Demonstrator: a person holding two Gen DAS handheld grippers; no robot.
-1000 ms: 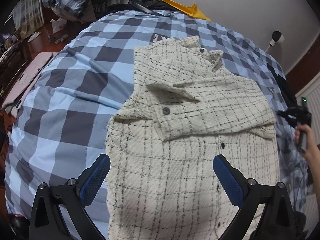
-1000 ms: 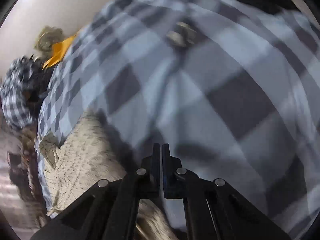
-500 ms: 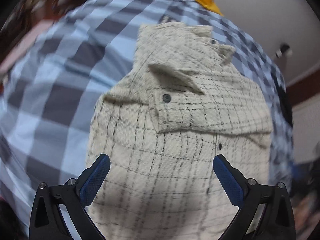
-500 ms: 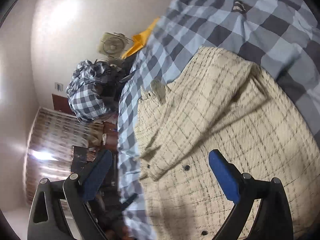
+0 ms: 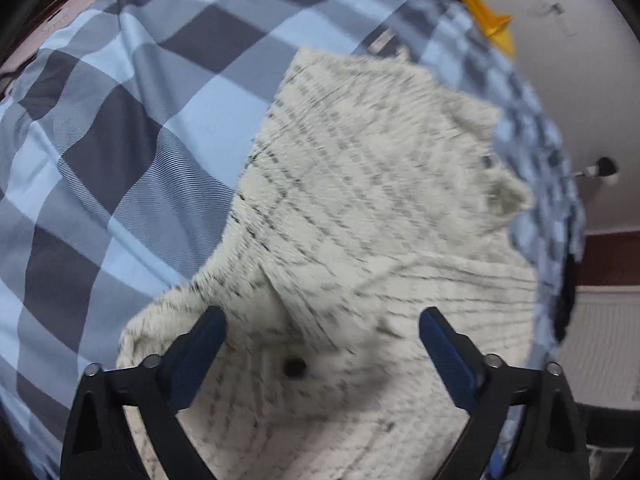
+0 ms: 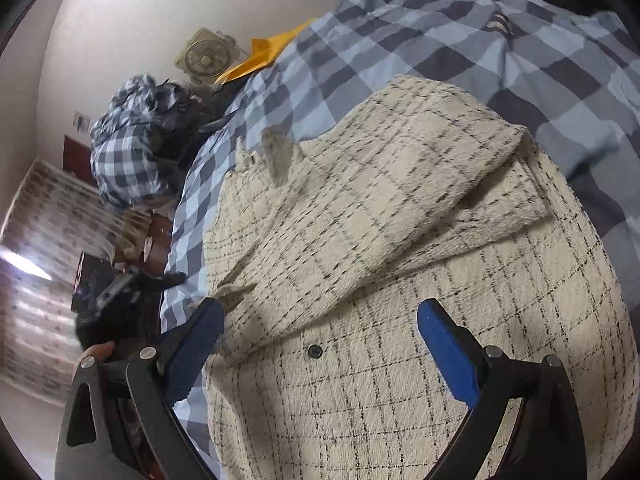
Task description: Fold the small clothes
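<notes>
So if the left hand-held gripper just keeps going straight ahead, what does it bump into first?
Most likely the cream checked shirt. The left hand-held gripper is open and points right at the folded sleeve cuff with a dark button. The view is blurry, so how close it is stays unclear.

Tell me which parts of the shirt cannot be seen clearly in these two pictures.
- Left wrist view: motion blur smears the cream shirt; its collar is unclear.
- Both views: the lower hem is cut off by the bottom edge.
- Right wrist view: the folded sleeve covers the chest beneath it.
</notes>
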